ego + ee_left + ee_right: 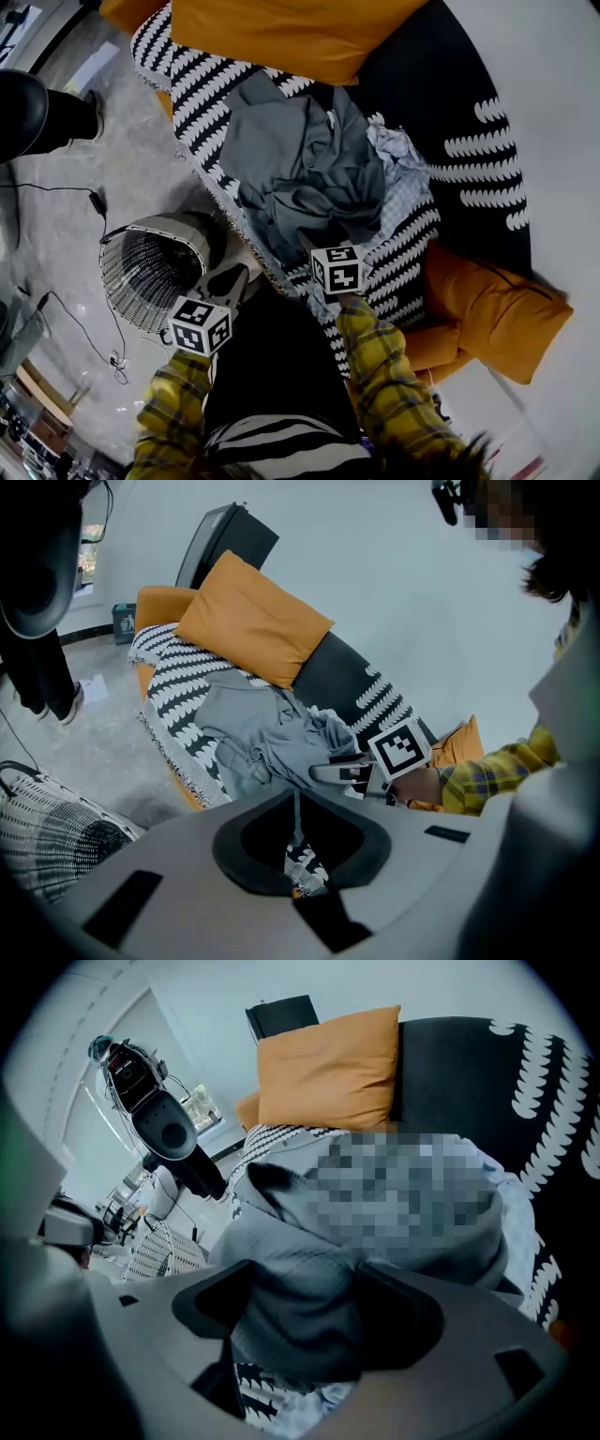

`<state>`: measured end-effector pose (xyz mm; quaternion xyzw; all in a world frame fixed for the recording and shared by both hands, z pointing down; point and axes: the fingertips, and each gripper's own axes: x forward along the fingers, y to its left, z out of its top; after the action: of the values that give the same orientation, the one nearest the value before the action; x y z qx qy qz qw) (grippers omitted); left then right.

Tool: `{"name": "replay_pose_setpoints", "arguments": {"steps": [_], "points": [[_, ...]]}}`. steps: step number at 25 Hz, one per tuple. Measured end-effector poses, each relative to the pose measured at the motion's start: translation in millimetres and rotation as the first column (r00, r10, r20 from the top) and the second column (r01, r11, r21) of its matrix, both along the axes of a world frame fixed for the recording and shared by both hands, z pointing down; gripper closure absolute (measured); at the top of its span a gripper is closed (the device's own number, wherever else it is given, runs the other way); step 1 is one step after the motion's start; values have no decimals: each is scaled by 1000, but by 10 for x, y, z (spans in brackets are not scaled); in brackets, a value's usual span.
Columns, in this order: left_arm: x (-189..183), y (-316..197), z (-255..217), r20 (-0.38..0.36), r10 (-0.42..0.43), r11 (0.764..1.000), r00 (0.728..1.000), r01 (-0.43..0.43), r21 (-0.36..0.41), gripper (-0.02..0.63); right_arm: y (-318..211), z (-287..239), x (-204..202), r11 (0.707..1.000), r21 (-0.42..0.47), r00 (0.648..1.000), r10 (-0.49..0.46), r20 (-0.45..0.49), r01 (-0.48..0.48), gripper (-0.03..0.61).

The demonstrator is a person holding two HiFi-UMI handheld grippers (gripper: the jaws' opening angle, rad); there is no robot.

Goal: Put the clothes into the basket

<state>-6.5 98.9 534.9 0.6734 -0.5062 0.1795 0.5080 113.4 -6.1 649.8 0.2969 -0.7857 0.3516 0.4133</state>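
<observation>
The clothes are not in the basket. A heap of grey clothes [300, 169] lies on the seat of the sofa [427, 89], on top of a black and white patterned blanket [202, 103]. A lighter checked piece [405, 178] lies touching the heap on its right side. A big orange cushion [291, 33] leans at the back of the sofa just behind the heap, and a second orange cushion [497, 314] lies at the other end, well apart from the clothes.

The wicker basket [164, 227] stands on the grey floor [122, 159], just beside the front edge of the sofa and to the left of the person.

The right gripper [300, 1312] points down into the near edge of the grey heap. Its jaws stand wide apart, and a thick fold of grey cloth bulges up between them. The jaws are not squeezing it.

The left gripper [234, 281] hangs between the basket and the sofa edge, apart from the clothes. Its jaws are pressed together and grasp nothing; past them I see only the patterned blanket.

Both arms wear yellow checked sleeves [384, 375]. At the far left another person stands on the floor in dark trousers [37, 112], and a thin black cable [94, 199] lies near the basket.
</observation>
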Motion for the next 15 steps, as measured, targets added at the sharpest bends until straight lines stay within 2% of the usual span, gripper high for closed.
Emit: {"name": "replay_pose_setpoints", "arguments": {"steps": [5,15], "points": [[-101,-34,75,16,-8,1000,1000,8,-10,584,-84,151,-94,1000,-6,999,6,-37,-6,232],[-180,34,223,19,-63,998,998,64,-17,584,-181,501,-93,1000,4,984,-14,-180,15,241]]}}
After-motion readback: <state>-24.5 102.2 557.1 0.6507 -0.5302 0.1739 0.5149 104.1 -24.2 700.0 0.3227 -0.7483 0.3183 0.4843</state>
